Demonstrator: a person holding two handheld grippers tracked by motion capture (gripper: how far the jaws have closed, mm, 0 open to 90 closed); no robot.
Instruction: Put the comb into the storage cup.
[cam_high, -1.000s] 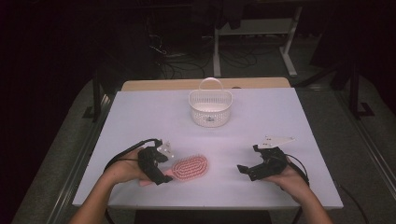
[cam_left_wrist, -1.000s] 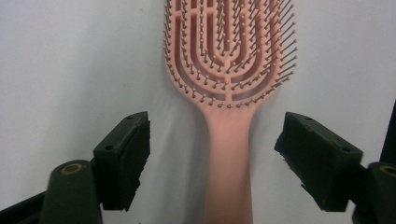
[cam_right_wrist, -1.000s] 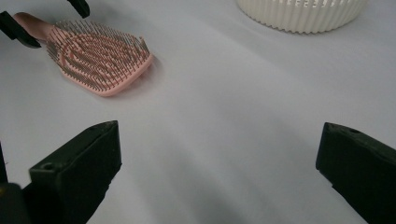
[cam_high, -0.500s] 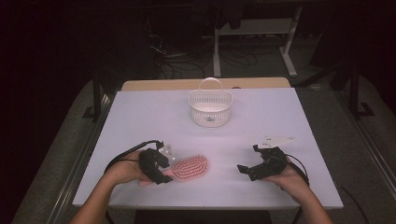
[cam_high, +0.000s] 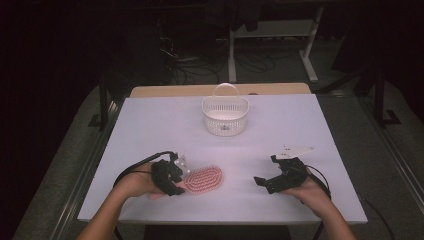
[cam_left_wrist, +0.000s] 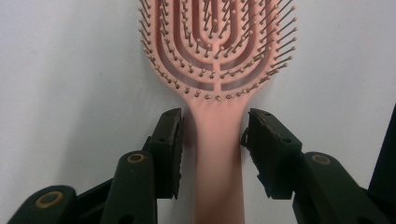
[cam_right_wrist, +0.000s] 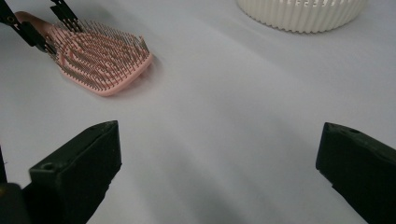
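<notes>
On the left of the white surface (cam_high: 150, 125), the left gripper (cam_left_wrist: 212, 133) lies low in the person's left hand, its two black fingers (cam_left_wrist: 168, 140) standing one on each side of the handle of the one pink hairbrush (cam_left_wrist: 217, 84). The fingers have just been closing in on that handle; a thin gap shows on each side, so they frame it narrowly without yet pressing. The brush lies flat, bristles up, its oval head pointing away from the gripper toward the middle of the surface. Farther back, near the middle of the far edge, stands one white basket (cam_high: 225, 115) with an upright handle, well apart from the brush. On the right, the right gripper (cam_high: 261, 181) rests in the person's right hand, its two fingers spread wide with nothing between them.
</notes>
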